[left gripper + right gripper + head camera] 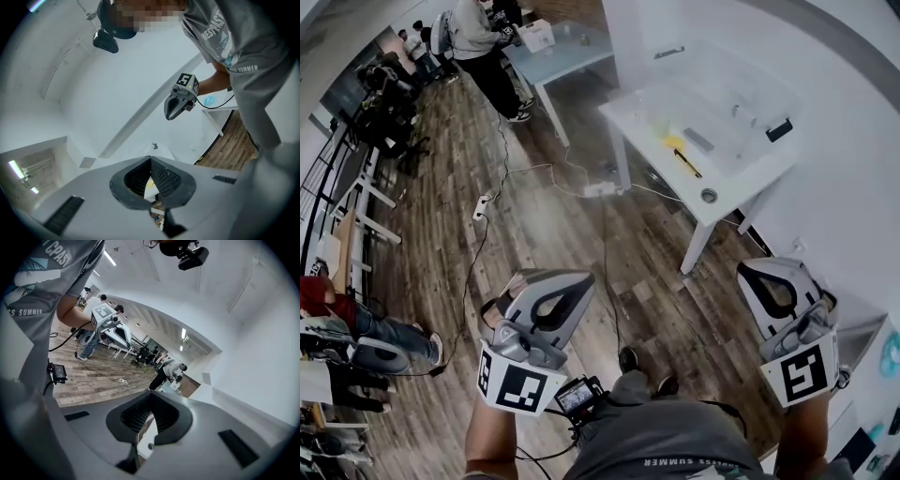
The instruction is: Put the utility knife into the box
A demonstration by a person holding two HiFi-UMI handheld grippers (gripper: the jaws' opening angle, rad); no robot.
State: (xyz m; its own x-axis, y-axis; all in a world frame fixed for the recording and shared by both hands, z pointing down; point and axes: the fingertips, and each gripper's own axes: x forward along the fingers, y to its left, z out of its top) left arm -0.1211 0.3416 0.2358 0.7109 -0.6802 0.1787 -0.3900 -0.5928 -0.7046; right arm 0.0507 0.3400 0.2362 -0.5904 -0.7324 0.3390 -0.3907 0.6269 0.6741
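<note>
The yellow and black utility knife point(682, 156) lies on the white table point(722, 178), far ahead of me at the upper right. A clear box point(727, 101) stands on that table just behind the knife. Both grippers hang low by my body, far from the table. My left gripper point(570, 279) is shut with nothing in it, its jaws meeting at the tip point(151, 160). My right gripper point(769, 269) is also shut and empty point(151, 397). Each gripper view shows the other gripper in the air: the right one point(179, 104), the left one point(116, 333).
A small black object point(779, 129) and a grey piece point(698, 140) also lie on the white table. A power strip point(480, 207) and cables run over the wooden floor. A person point(483, 47) stands at a second table point(553, 58) behind. Seated people and desks line the left.
</note>
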